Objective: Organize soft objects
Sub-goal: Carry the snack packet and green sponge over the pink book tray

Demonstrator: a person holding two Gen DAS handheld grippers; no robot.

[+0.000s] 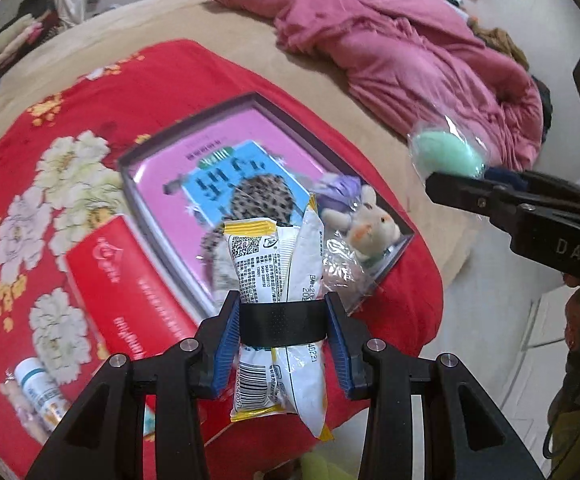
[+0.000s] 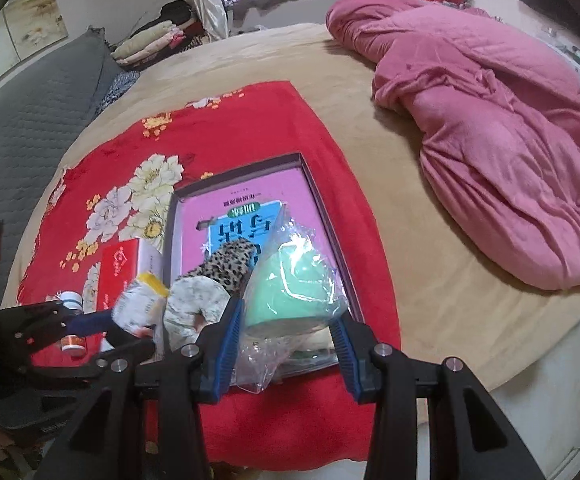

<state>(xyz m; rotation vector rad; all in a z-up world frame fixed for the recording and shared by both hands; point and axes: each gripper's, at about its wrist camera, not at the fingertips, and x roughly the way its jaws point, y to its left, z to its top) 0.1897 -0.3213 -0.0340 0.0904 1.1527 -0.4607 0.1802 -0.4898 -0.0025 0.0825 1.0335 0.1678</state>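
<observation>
A: Packet (image 1: 278,280) is sitting clamped in the left gripper (image 1: 282,320), long axis running up the frame, tray (image 1: 290,120) lying just beyond.

B: Right gripper (image 2: 290,320) is pinching the bagged green sponge (image 2: 298,284), lower centre, equally near the tray.

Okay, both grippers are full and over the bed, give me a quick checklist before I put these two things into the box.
1. Left gripper holding the snack packet: ok, pads pinch it across the middle.
2. Right gripper holding the green item in its clear bag: ok, squeezed between both pads.
3. Free space in the shallow box: ok, pink floor at the far end is bare.
4. Near end of the box: not ok, plush rabbit and leopard-print item crowd it.
5. Grippers clear of each other: ok, apart.
6. Box sitting flat on the red floral blanket: cannot tell.
</observation>
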